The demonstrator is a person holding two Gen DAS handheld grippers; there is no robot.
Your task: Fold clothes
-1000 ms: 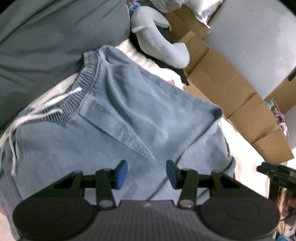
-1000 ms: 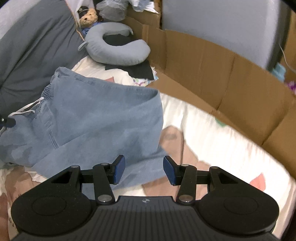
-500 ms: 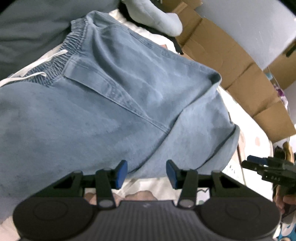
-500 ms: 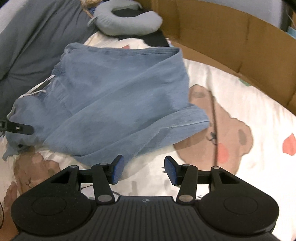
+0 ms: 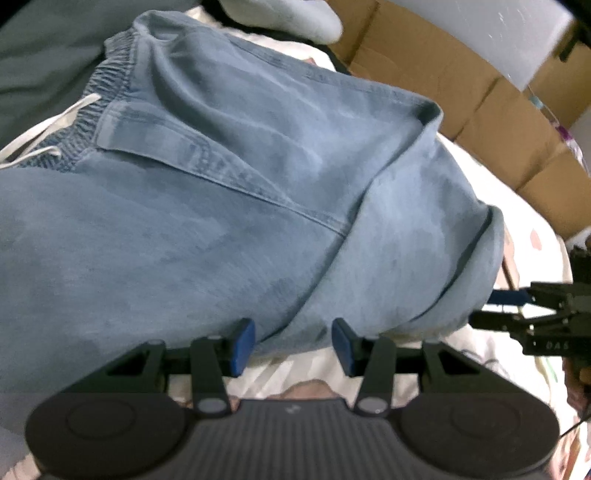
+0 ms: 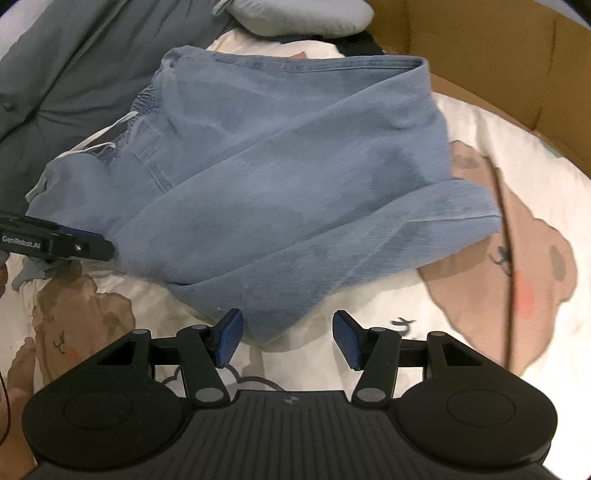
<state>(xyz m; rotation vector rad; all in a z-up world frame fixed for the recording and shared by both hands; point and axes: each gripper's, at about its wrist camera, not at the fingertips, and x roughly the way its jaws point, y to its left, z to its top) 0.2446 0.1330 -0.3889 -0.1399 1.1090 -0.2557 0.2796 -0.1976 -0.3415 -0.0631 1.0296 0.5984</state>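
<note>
Light blue denim shorts point(image 5: 258, 192) lie crumpled on a white bear-print sheet point(image 6: 480, 295), with the elastic waistband and white drawstring point(image 5: 55, 125) at the far left. My left gripper point(image 5: 293, 345) hovers open just over the near edge of the cloth, its pads pressing on nothing. My right gripper point(image 6: 288, 338) is low over the near hem of the shorts point(image 6: 295, 184). Its jaws are opening, and a tip of the hem lies loose between them. The left gripper point(image 6: 55, 243) shows at the shorts' left edge, and the right gripper point(image 5: 517, 314) shows beside the folded leg.
Brown cardboard walls point(image 6: 480, 55) point(image 5: 461, 92) line the far side of the bed. A grey neck pillow point(image 6: 295, 14) and a dark grey blanket point(image 6: 55, 74) lie behind the shorts. A thin dark cord point(image 6: 504, 240) crosses the sheet at the right.
Both grippers have sunk toward the bed and drawn back to the shorts' near edge, so the shorts fill more of each view. The right jaws have spread wider.
</note>
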